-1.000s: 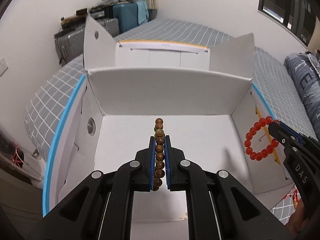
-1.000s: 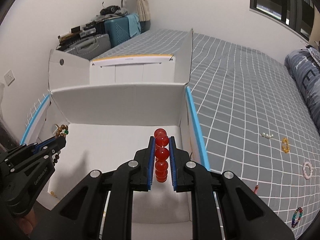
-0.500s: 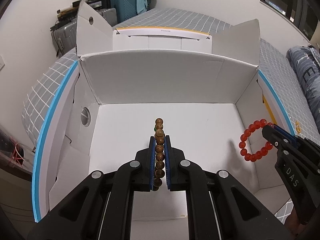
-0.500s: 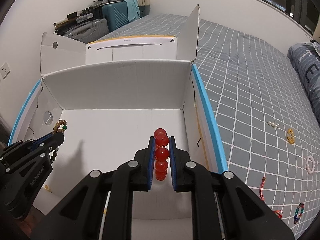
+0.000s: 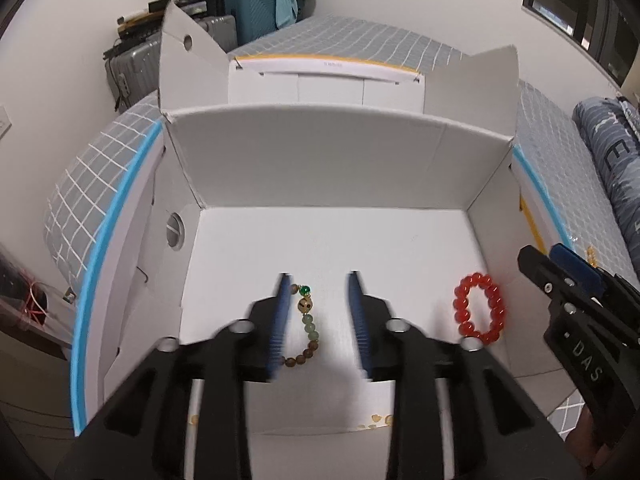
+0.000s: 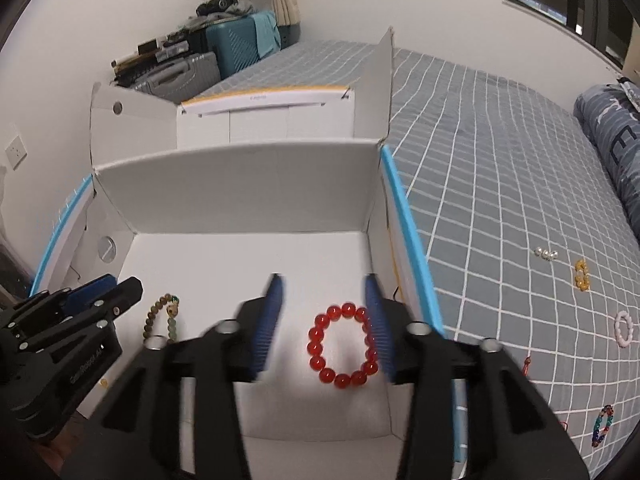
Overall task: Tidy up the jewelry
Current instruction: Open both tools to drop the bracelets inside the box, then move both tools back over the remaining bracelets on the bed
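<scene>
Two bracelets lie on the white floor of an open cardboard box (image 5: 320, 168), which sits on a bed (image 6: 500, 184) covered by a grey sheet with a white grid. The box is white inside, has blue edging along its left and right sides, and its flaps stand up at the far end. Against the far wall beyond the bed stand suitcases (image 6: 224, 44), one teal and others grey.

Left hand-held gripper (image 5: 318, 320) hangs over the near part of the box; its jaws are opening, with blurred blue pads standing apart. Between them, on the box floor and touching neither pad, lies the wooden bracelet (image 5: 306, 332): brown beads, a few pale green ones, a carved tan bead and one bright green bead at its far end. Its left part is hidden behind the left pad.

Right hand-held gripper (image 6: 326, 328) is also over the box, near the right wall, and its jaws are opening as well. The red bracelet (image 6: 344, 346), a full ring of glossy round red beads, lies flat on the box floor between the pads, its right edge partly hidden by the right one.

Out on the bed to the right of the box, well apart from it, smaller pieces are scattered: a white bead ring (image 6: 624, 328), a multicoloured bead bracelet (image 6: 603, 430), a yellow piece (image 6: 582, 276) and a few pearls (image 6: 545, 254).
</scene>
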`<state>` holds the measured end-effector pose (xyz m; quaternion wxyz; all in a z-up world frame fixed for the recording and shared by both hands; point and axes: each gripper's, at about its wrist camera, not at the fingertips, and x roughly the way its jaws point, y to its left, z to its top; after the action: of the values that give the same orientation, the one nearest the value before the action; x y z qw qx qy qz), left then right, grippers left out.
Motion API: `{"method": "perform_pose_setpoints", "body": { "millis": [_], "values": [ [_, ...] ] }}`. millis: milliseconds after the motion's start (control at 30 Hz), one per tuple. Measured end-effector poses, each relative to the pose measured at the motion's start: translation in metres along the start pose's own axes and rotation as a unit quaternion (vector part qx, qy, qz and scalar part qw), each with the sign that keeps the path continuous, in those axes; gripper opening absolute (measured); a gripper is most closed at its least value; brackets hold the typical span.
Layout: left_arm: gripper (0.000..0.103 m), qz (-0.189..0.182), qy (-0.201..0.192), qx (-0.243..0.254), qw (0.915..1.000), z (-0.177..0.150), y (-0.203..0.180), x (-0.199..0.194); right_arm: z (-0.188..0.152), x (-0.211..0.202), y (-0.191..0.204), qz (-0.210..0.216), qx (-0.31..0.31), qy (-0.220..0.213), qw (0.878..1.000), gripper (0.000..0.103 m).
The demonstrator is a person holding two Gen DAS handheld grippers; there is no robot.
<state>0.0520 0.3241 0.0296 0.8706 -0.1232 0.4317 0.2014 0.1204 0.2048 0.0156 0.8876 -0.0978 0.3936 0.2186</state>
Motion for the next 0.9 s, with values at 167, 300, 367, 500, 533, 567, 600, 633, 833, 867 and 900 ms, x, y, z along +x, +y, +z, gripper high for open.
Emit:
{"method": "perform_pose_setpoints", "body": {
  "millis": [167,300,367,500,533,567,600,633,833,867,900],
  "values": [
    [0.064,-0.001,-0.03,0.0,0.9995,0.002,-0.005,-0.02,0.003,-0.019,-0.007,-0.001,0.002,-0.025,1.0,0.066],
    [0.079,-0.005,-0.055,0.0,0.9985,0.004,-0.013,-0.037,0.004,-0.038,-0.016,-0.014,0.005,-0.049,0.999,0.082],
    [0.085,-0.005,-0.064,0.002,0.9979,0.005,-0.019,-0.043,0.003,-0.047,-0.022,-0.021,0.007,-0.058,0.998,0.085],
    [0.094,-0.01,-0.079,0.004,0.9968,0.006,-0.03,-0.053,0.0,-0.065,-0.039,-0.04,0.009,-0.073,0.996,0.093],
    [0.096,-0.014,-0.082,0.005,0.9965,0.006,-0.034,-0.056,-0.002,-0.069,-0.044,-0.045,0.011,-0.076,0.996,0.094],
    [0.097,-0.016,-0.084,0.007,0.9963,0.005,-0.037,-0.058,-0.004,-0.075,-0.053,-0.053,0.015,-0.08,0.995,0.094],
    [0.097,-0.019,-0.086,0.01,0.996,0.005,-0.042,-0.06,-0.005,-0.08,-0.059,-0.058,0.019,-0.082,0.995,0.094],
    [0.097,-0.023,-0.088,0.013,0.9958,0.004,-0.047,-0.062,-0.006,-0.083,-0.065,-0.06,0.021,-0.083,0.995,0.095],
    [0.097,-0.056,-0.09,0.034,0.9938,-0.002,-0.082,-0.074,-0.02,-0.113,-0.116,-0.087,0.051,-0.09,0.991,0.095],
    [0.097,-0.061,-0.093,0.042,0.993,-0.004,-0.091,-0.077,-0.022,-0.117,-0.124,-0.091,0.055,-0.091,0.99,0.095],
    [0.097,-0.064,-0.095,0.047,0.9923,-0.006,-0.098,-0.079,-0.026,-0.122,-0.134,-0.097,0.062,-0.092,0.989,0.095]
  ]
}}
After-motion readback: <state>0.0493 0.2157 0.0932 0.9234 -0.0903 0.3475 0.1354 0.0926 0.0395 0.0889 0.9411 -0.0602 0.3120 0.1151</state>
